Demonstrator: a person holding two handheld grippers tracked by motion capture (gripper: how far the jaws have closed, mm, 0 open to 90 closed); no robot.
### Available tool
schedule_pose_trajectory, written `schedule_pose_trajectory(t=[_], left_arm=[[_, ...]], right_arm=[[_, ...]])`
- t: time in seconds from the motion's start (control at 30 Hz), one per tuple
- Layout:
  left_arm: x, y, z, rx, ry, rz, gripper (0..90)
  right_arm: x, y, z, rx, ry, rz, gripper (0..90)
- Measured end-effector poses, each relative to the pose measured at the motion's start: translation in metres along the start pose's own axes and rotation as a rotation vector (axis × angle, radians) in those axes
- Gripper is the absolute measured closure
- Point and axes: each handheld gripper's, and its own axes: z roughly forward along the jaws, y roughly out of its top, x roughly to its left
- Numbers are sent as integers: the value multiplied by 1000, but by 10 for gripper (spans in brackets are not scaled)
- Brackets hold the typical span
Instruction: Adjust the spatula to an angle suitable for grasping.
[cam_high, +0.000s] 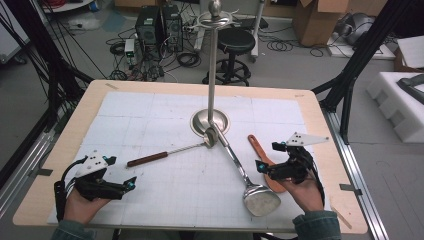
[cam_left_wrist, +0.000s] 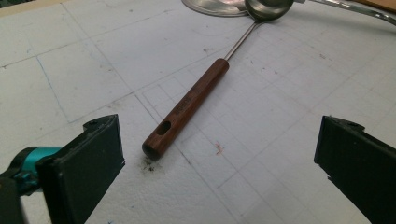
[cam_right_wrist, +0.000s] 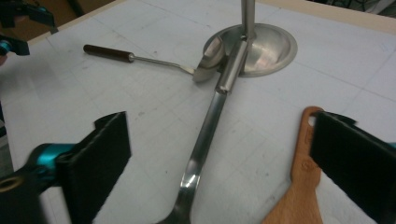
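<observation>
From the high view, my left gripper (cam_high: 131, 184) rested at the lower left of the frame, jaws spread and nothing between them. The wooden-handled ladle (cam_high: 148, 159) lay just up and right of it, its bowl against the base of the steel stand (cam_high: 210, 122) at centre. My right gripper (cam_high: 260, 166) hovered at the lower right, jaws spread wide and holding nothing. The steel spatula (cam_high: 261, 199) lay just left of and below it, its handle running up to the stand, and the wooden spatula (cam_high: 259, 148) lay under that gripper.

In the left gripper view, my two black jaws stood far apart at the bottom corners, and the ladle's brown handle (cam_left_wrist: 187, 108) lay in the middle between and beyond them, untouched.

In the right gripper view, the jaws were wide apart at the bottom corners. The steel spatula's handle (cam_right_wrist: 201, 147) ran up the centre between them, clear of both, while the wooden spatula (cam_right_wrist: 299, 196) sat beside the jaw at lower right.
</observation>
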Motion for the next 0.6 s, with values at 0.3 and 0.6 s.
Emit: schedule_pose_trajectory(t=[0.3,0.6], left_arm=[[1,0,-2,-6,2,-3,17],[2,-1,-3,-8,6,-6,17]], right_arm=[[-4,14,38,78,34,0,192],[-13,10,68,153,22,13,238]])
